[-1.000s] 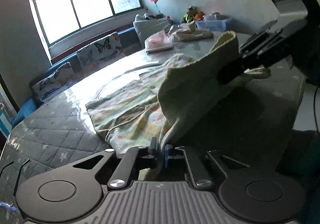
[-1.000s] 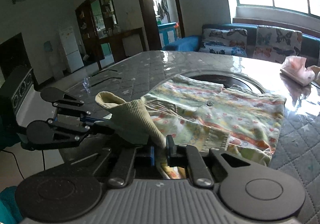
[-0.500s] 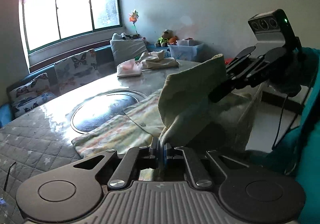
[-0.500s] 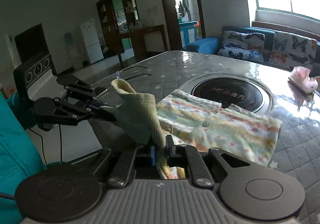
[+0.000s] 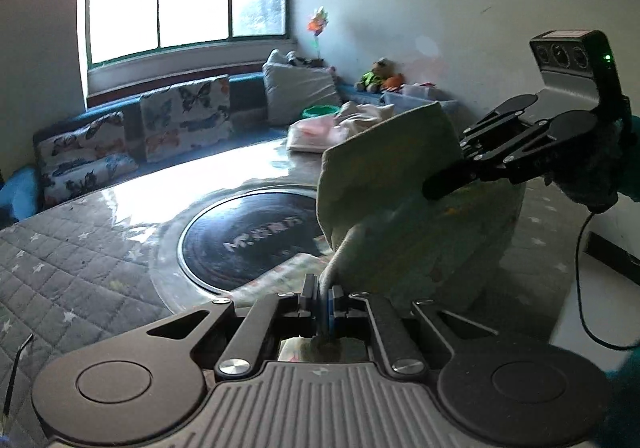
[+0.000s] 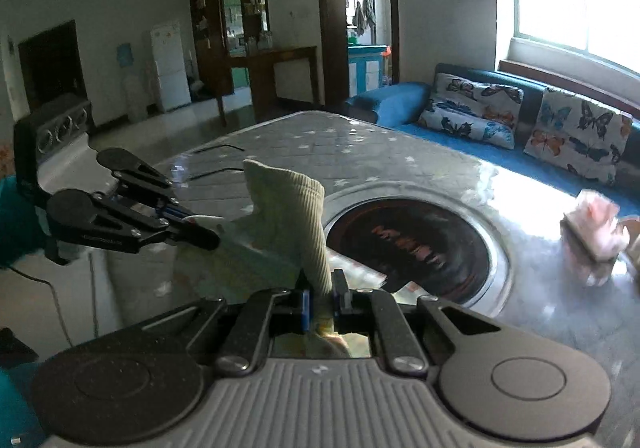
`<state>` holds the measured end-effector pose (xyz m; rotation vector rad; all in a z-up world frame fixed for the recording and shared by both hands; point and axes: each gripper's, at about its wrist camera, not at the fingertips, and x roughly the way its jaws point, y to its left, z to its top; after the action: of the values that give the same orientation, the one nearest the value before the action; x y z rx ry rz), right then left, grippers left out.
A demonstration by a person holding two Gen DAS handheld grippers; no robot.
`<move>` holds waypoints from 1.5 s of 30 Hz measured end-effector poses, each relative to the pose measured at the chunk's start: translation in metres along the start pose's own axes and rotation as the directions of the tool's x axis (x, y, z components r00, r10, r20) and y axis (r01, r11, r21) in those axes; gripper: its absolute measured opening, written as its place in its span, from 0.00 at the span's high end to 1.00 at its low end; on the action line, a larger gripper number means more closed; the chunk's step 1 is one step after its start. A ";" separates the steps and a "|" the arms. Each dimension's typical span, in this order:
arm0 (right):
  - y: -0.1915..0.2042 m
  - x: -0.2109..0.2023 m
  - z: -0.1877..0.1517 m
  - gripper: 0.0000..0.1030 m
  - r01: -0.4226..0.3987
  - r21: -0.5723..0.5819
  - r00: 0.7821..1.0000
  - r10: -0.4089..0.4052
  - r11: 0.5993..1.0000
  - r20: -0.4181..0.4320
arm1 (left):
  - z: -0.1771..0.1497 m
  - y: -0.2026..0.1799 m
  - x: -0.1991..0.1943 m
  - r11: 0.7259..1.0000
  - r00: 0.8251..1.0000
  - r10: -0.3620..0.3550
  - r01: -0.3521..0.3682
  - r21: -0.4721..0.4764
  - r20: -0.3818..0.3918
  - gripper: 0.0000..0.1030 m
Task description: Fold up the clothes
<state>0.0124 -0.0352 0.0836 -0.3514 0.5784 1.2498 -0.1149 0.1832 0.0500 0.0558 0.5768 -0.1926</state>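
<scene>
A small garment (image 5: 400, 188) with a pale ribbed hem and a pastel printed body hangs lifted between both grippers, its lower part trailing onto the table by the round black plate (image 5: 256, 236). My left gripper (image 5: 323, 298) is shut on one edge of the garment. The right gripper (image 5: 434, 186) pinches the same garment from the right. In the right wrist view, my right gripper (image 6: 320, 294) is shut on the ribbed hem (image 6: 296, 216), which stands upright above it. The left gripper (image 6: 208, 240) holds the cloth at the left.
A grey quilted cover (image 5: 60, 248) lies over the table. A pile of folded clothes (image 5: 320, 132) sits at its far side, shown as a pink bundle (image 6: 592, 224) in the right wrist view. A sofa with butterfly cushions (image 5: 184, 116) runs under the window. Open floor lies beyond the table edge (image 5: 600, 268).
Both grippers have risen and drawn back with the garment. It has come off the table's middle, uncovering the round black plate, and now hangs mostly in the air.
</scene>
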 end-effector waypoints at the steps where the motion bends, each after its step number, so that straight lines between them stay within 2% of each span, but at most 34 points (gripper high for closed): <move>1: -0.005 0.008 0.004 0.91 0.006 0.004 1.000 -0.006 1.000 -0.008 | 0.003 0.007 0.009 1.000 1.000 0.007 -0.007 -0.007 -0.014 0.95; 6: -0.032 0.057 0.017 0.91 0.047 0.014 0.998 -0.047 0.999 -0.045 | 0.012 0.039 0.055 0.997 0.995 0.045 -0.051 -0.062 -0.094 0.95; 11: -0.054 0.106 0.003 0.90 0.108 0.087 0.991 -0.101 0.990 -0.086 | 0.004 0.060 0.096 0.988 0.984 0.075 -0.095 -0.118 -0.165 0.93; 14: -0.065 0.126 -0.008 0.84 0.144 0.139 0.986 -0.131 0.980 -0.102 | 0.001 0.064 0.100 0.984 0.981 0.085 -0.110 -0.138 -0.172 0.90; 16: -0.069 0.127 -0.013 0.78 0.161 0.157 0.984 -0.146 0.974 -0.101 | 0.000 0.066 0.103 0.981 0.980 0.092 -0.120 -0.152 -0.176 0.84; 20: -0.073 0.112 -0.019 0.78 0.221 0.168 0.974 -0.211 0.961 -0.078 | -0.004 0.071 0.108 0.974 0.977 0.106 -0.140 -0.178 -0.186 0.72; 24: -0.060 0.088 -0.028 0.78 0.216 0.158 0.976 -0.211 0.963 -0.049 | -0.006 0.074 0.111 0.968 0.974 0.119 -0.157 -0.196 -0.191 0.69; 28: -0.044 0.079 -0.043 0.78 0.190 0.151 0.981 -0.183 0.970 -0.061 | -0.004 0.075 0.109 0.965 0.973 0.135 -0.172 -0.197 -0.188 0.69; 31: -0.050 0.082 -0.055 0.78 0.216 0.169 0.975 -0.204 0.962 -0.086 | -0.002 0.080 0.108 0.963 0.967 0.160 -0.197 -0.187 -0.197 0.65; 34: -0.068 0.080 -0.064 0.79 0.262 0.239 0.965 -0.247 0.935 -0.093 | -0.002 0.087 0.105 0.952 0.957 0.207 -0.245 -0.182 -0.204 0.65; 39: -0.075 0.070 -0.057 0.79 0.311 0.262 0.950 -0.307 0.914 -0.056 | 0.000 0.091 0.096 0.931 0.944 0.266 -0.304 -0.202 -0.196 0.65; 42: -0.068 0.073 -0.049 0.79 0.286 0.251 0.957 -0.287 0.925 -0.032 | 0.007 0.078 0.089 0.936 0.954 0.256 -0.285 -0.206 -0.156 0.65; 45: -0.063 0.087 -0.042 0.79 0.255 0.238 0.966 -0.256 0.937 -0.026 | 0.013 0.059 0.091 0.956 0.974 0.189 -0.212 -0.205 -0.128 0.65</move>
<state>0.0810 -0.0078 -0.0050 -0.2124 0.6496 0.9185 -0.0221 0.2251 0.0111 -0.0880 0.6920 0.0729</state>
